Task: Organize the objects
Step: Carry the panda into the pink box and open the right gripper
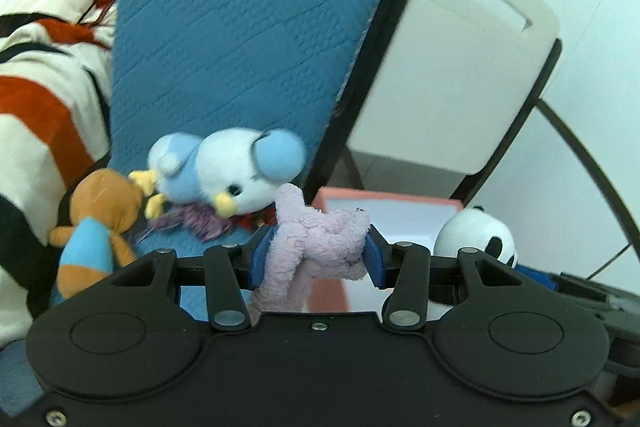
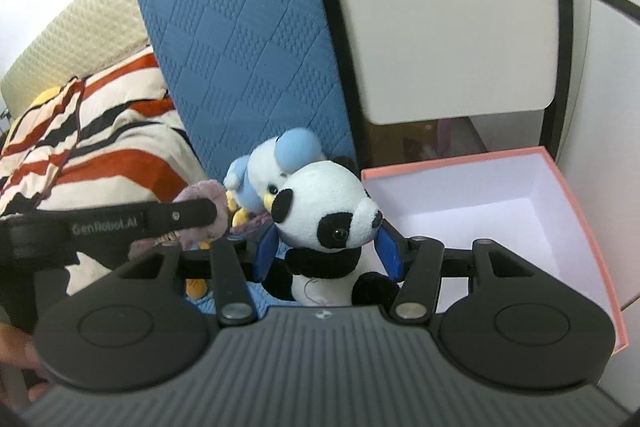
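Note:
My left gripper (image 1: 316,255) is shut on a fluffy lilac plush toy (image 1: 316,243), which hangs between its blue pads above the blue cover. My right gripper (image 2: 326,251) is shut on a black-and-white panda plush (image 2: 328,215), whose head (image 1: 476,235) also shows at the right of the left wrist view. An open pink box (image 2: 560,195) with a white inside sits right of the panda; its rim (image 1: 384,197) lies just beyond the lilac toy. On the blue cover behind lie a white-and-blue plush (image 1: 236,175) and an orange bear plush (image 1: 104,215).
A blue quilted cushion (image 1: 248,27) stands upright behind the toys. A striped orange, black and cream blanket (image 1: 40,87) lies to the left. A cream chair back with a black frame (image 2: 440,27) rises behind the box. The left gripper's side (image 2: 140,219) crosses the right wrist view.

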